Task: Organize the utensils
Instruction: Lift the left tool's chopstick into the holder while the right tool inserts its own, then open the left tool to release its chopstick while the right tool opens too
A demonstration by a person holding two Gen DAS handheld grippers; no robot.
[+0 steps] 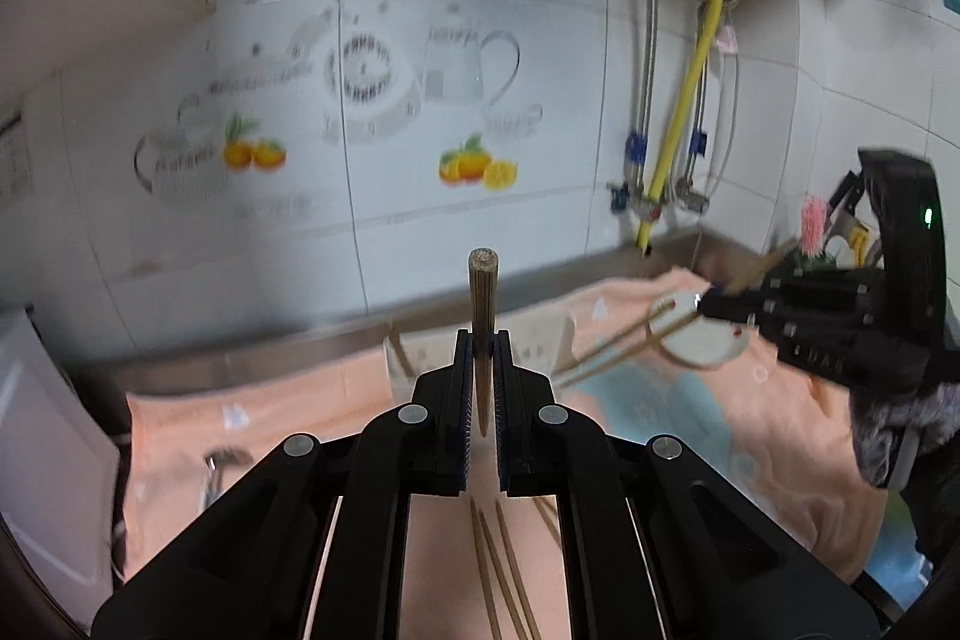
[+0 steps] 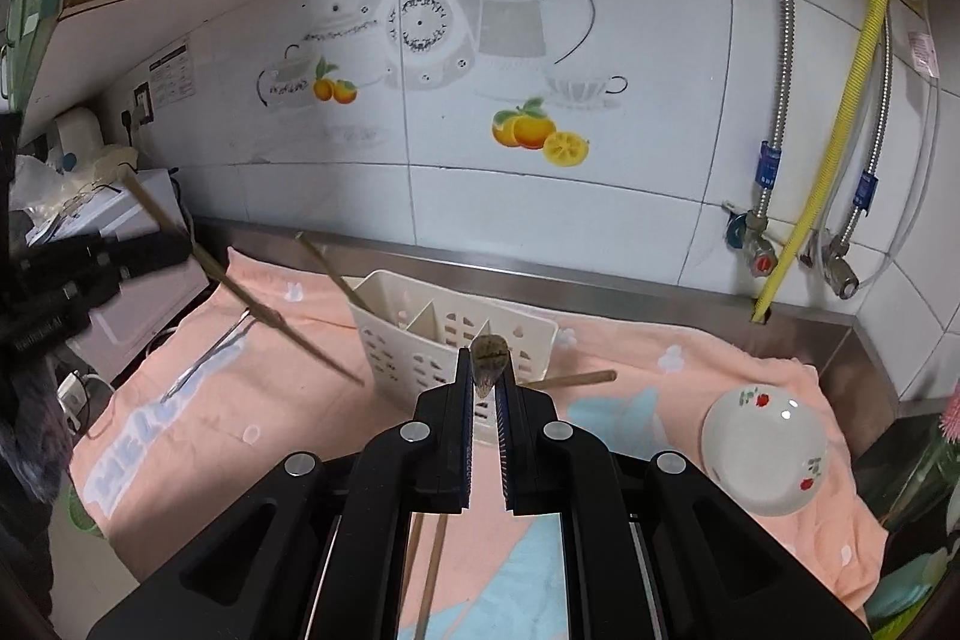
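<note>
My left gripper [image 1: 482, 340] is shut on a wooden chopstick [image 1: 483, 292] that stands up between its fingers, above the peach towel [image 1: 288, 400]. My right gripper [image 2: 485, 370] is shut on another chopstick [image 2: 489, 349], seen end-on, just in front of the white utensil caddy [image 2: 420, 340]. One chopstick [image 2: 327, 268] leans in the caddy's left compartment. In the right wrist view the left gripper [image 2: 174, 244] holds its chopstick [image 2: 258, 307] at the left. In the left wrist view the right gripper [image 1: 708, 304] holds chopsticks [image 1: 618, 340] at the right. Loose chopsticks [image 1: 498, 568] lie on the towel below.
A white bowl with red flowers [image 2: 765, 451] lies on the towel at the right. A metal utensil [image 2: 204, 358] lies on the towel at the left, and a chopstick [image 2: 570, 379] lies behind the caddy's right. A tiled wall with pipes and a yellow hose [image 2: 834, 148] stands behind.
</note>
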